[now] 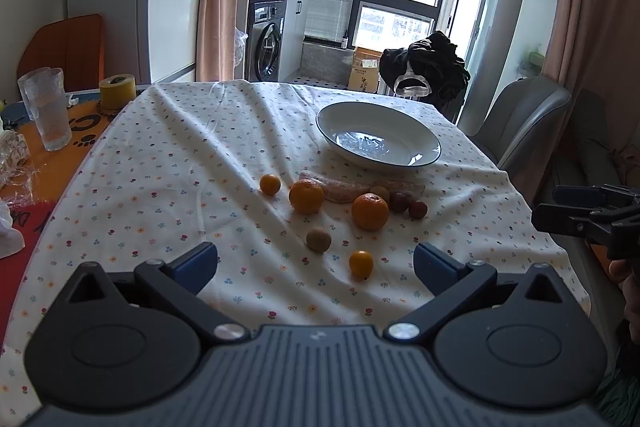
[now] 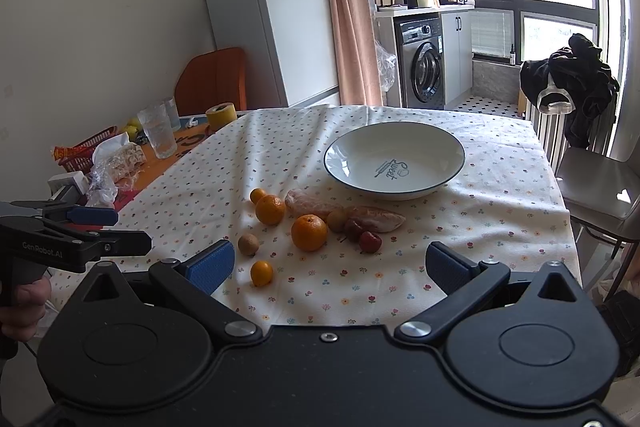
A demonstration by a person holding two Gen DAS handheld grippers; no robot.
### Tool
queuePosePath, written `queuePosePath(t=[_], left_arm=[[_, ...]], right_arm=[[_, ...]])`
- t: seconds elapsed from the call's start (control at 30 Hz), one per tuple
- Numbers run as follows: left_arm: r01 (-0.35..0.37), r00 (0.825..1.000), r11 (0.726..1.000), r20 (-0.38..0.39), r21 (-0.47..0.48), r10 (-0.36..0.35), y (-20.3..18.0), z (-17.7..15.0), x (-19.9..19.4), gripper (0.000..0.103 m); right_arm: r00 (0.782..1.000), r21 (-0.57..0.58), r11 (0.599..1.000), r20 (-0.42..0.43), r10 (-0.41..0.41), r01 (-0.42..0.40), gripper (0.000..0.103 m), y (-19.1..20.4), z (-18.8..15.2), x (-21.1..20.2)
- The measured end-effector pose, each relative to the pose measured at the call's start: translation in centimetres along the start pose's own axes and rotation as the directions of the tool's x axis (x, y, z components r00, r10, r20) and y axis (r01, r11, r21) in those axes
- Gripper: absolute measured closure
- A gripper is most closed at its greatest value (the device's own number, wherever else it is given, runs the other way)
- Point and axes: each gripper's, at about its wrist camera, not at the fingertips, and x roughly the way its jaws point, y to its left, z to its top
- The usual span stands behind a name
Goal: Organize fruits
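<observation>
Several fruits lie loose on the flowered tablecloth (image 1: 180, 155) in front of a white bowl (image 1: 424, 135) (image 2: 452, 151) that has nothing in it. Two oranges (image 1: 370, 211) (image 2: 309, 232), small kumquats (image 1: 361, 263) (image 2: 261, 273), a brown longan (image 1: 318, 239) (image 2: 248, 244), red fruits (image 2: 370, 241) and two wrapped pieces (image 2: 378, 218) form the cluster. My left gripper (image 1: 316, 261) is open near the table's front edge, the nearest kumquat between its fingers' line. My right gripper (image 2: 330, 265) is open too, short of the fruits.
At the left stand glasses (image 1: 48, 115), a yellow tape roll (image 1: 116, 91), a plastic bag and a red basket (image 2: 86, 149). A grey chair (image 2: 600, 187) is at the right edge, dark clothes (image 2: 576, 83) beyond. The other gripper shows at each view's side.
</observation>
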Motion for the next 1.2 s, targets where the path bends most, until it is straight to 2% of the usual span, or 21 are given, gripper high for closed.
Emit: queuePosePath(t=[0.6, 1.03, 1.2], left_arm=[[0.015, 1.0, 1.0, -0.004, 0.007, -0.014, -0.2, 0.0, 0.2, 0.0], [-0.004, 0.999, 1.0, -0.043, -0.007, 0.003, 0.4, -0.8, 3.0, 0.0], [0.011, 0.999, 1.0, -0.045, -0.011, -0.012, 0.5, -1.0, 4.0, 0.0]], right_arm=[[1.0, 0.001, 1.0, 0.003, -0.007, 0.007, 0.0, -0.3, 0.0, 0.2], [1.0, 0.024, 1.0, -0.016, -0.012, 0.012, 0.0, -1.9, -1.2, 2.4], [1.0, 0.026, 1.0, -0.025, -0.009, 0.01, 0.0, -2.2, -1.5, 3.2]])
